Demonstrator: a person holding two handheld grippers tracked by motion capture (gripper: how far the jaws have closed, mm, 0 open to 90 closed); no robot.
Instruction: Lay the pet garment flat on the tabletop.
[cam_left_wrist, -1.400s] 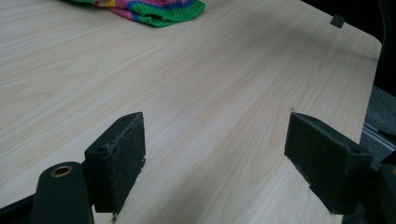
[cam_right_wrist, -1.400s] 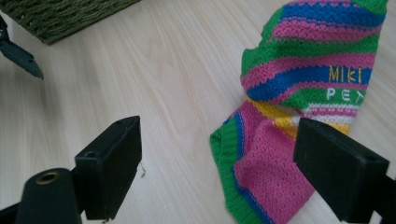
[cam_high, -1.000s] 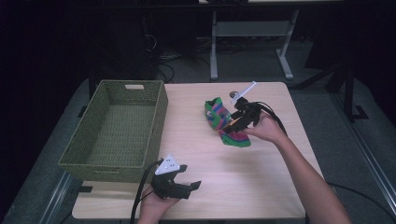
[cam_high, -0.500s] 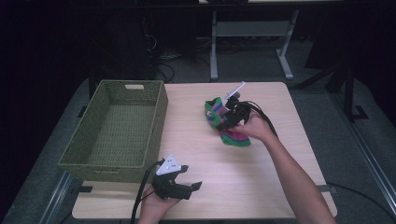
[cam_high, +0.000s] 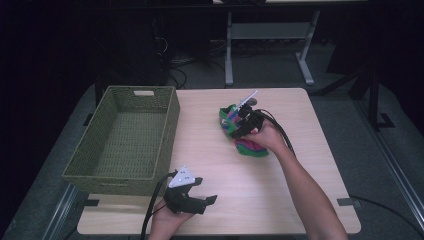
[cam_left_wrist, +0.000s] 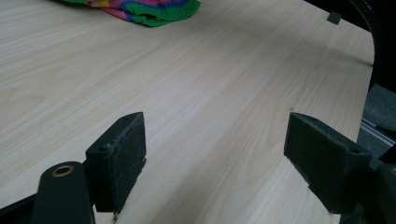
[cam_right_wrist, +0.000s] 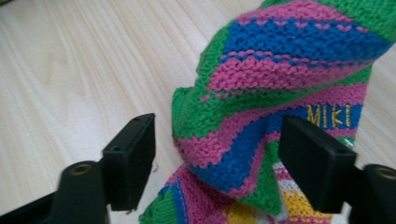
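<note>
- Because the left gripper (cam_high: 200, 200) rests at the near edge of the desk (cam_high: 280, 200), close to the near left corner, its jaws wide apart with only bare wood between them, it gives no help if the cloth slips; a late reach across from there could also brush the basket's near corner.
- While the right gripper (cam_right_wrist: 217, 158) hangs over the middle of the desk toward the far edge, its jaws have just been closing and a raised fold of the knitted garment (cam_right_wrist: 280, 93) stands between them, though a gap is left between the fold and the left pad (cam_right_wrist: 133, 158), so I judge the grip not yet made.
- Should the pads catch only that one peak of the fold, the loose knit may stretch and pull free on the lift, or the rest may trail and drag along the wood.
- If the jaws come down further before they meet, the pad tips could scrape the desk and pin the cloth instead of pinching it.
- Farther left, the green woven basket (cam_high: 125, 135) sits along the left edge, well apart from the garment; a trailing end could snag on its rim during any carry.
</note>
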